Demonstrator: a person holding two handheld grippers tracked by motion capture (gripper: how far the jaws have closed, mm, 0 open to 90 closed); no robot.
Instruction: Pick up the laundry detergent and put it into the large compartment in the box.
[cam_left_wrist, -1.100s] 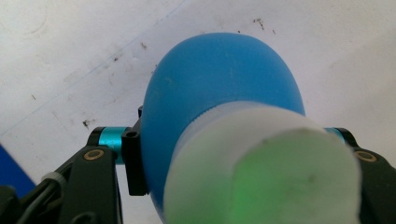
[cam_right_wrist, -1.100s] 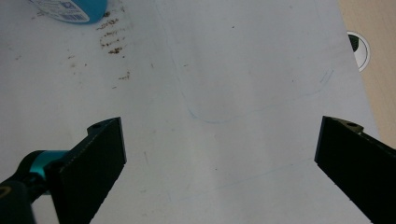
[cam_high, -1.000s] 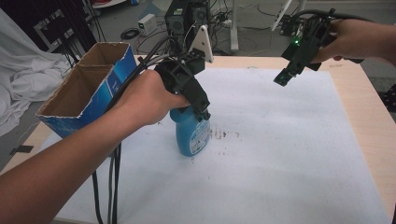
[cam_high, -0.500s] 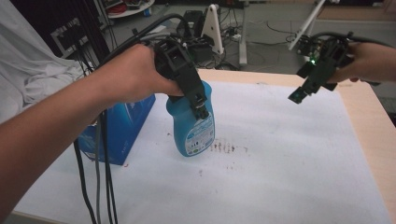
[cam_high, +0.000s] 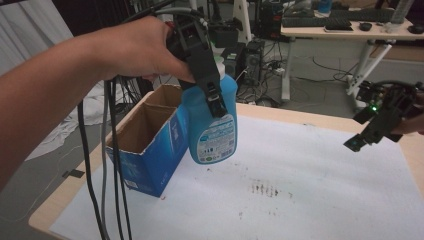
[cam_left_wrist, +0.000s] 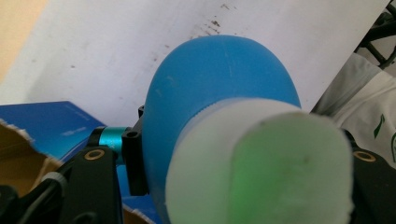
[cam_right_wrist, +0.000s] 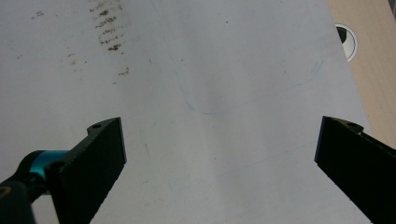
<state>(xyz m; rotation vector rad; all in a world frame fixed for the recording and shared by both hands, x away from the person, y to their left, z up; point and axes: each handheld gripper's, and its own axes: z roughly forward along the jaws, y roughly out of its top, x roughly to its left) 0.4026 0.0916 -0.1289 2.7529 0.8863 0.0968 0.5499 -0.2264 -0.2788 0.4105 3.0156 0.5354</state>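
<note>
Since half a second ago, we note the blue bottle (cam_high: 212, 125) raised clear of the white sheet (cam_high: 300, 190) and carried toward 9 o'clock, now hanging beside the open cardboard box (cam_high: 150, 145).

Nearest, at 7 o'clock in the high view: black and grey cables (cam_high: 112, 175) trailing down from the left hand (cam_high: 135, 47).

Left gripper (cam_high: 207, 75): we record its black jaws pinching the bottle near the neck, one jaw lying down the front above the label. In the left gripper view the bottle's white cap (cam_left_wrist: 261, 163) and blue shoulder (cam_left_wrist: 215, 84) block most of the sheet beyond; the box's blue wall (cam_left_wrist: 51, 126) sits at 9 o'clock.

Box: blue outside, brown inside, two compartments, standing on the sheet's edge at 8 o'clock, its near corner just beside the bottle's base.

Sheet, centre: a patch of brown marks (cam_high: 265, 189), unobstructed.

Right gripper (cam_high: 372, 130): at 3 o'clock, held above the sheet, well apart from the bottle. In the right gripper view we see its jaws spread wide with nothing between, the brown marks (cam_right_wrist: 109, 28) at 11 o'clock.

Farthest, at 12 o'clock: desks (cam_high: 345, 30), computer gear and floor cables.
</note>
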